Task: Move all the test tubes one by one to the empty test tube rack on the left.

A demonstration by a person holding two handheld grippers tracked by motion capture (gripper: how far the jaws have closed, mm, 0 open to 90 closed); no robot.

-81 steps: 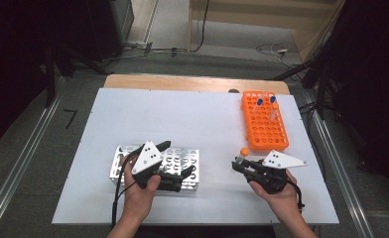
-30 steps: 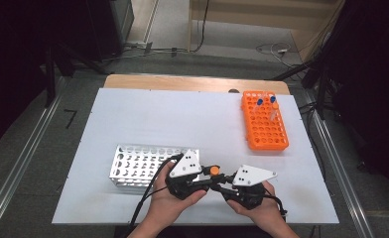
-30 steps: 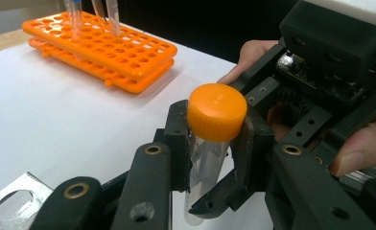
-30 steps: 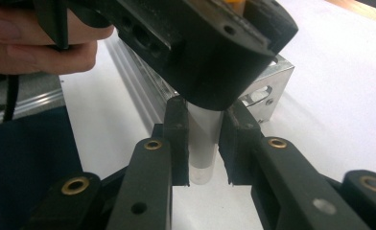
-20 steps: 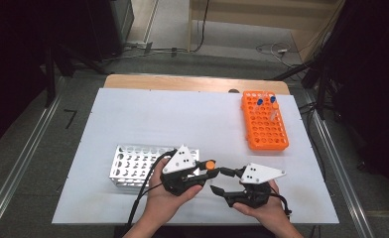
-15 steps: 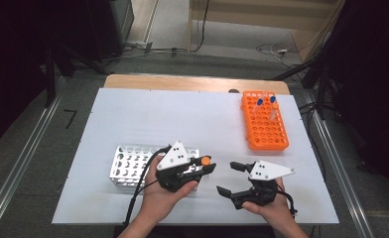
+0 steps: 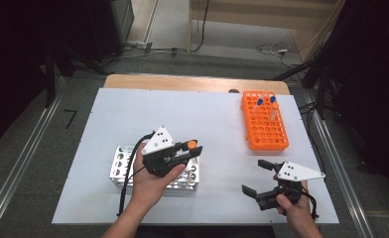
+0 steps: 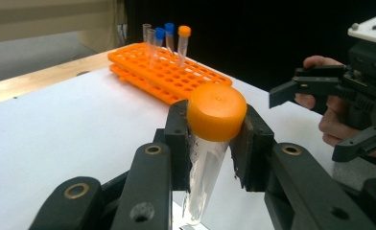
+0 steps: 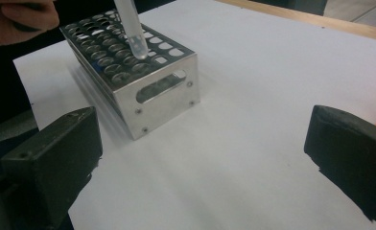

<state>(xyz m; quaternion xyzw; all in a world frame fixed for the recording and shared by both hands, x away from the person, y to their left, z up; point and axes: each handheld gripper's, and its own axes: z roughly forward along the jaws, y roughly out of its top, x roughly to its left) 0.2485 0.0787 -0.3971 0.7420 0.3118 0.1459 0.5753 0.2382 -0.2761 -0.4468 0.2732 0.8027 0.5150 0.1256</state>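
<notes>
Orange-capped tube (image 8: 210, 139): clear plastic, orange screw cap, held upright just below the cap in the jaws of the left gripper (image 7: 180, 153); its rounded lower end hangs just above the holes at one end of the metal rack (image 9: 128, 62), not yet seated in any hole as far as the right gripper view shows.

Worktop (image 7: 182, 114): white sheet laid over a wooden top, whose bare edge shows along the far side.

Metal rack: silver, box-shaped, rows of round holes on top and a slot in the end wall; stands on the near left part of the worktop, partly under the left hand (image 7: 150, 181).

Orange rack (image 7: 264, 121): flat, many-holed, at the far right of the worktop, well apart from the metal rack. Carries a small group of upright tubes (image 8: 169, 36) at its far end, two with blue caps, one with an orange cap, at least one clear and uncapped.

Left gripper: black, grey three-cornered plate on top, cable trailing toward the person; jaws pinching the orange-capped tube from both sides.

Right gripper (image 7: 256, 177): black, same plate, low over the near right part of the worktop; jaws have just been opening and stand spread wide with nothing between them, bare white worktop showing in the gap.
</notes>
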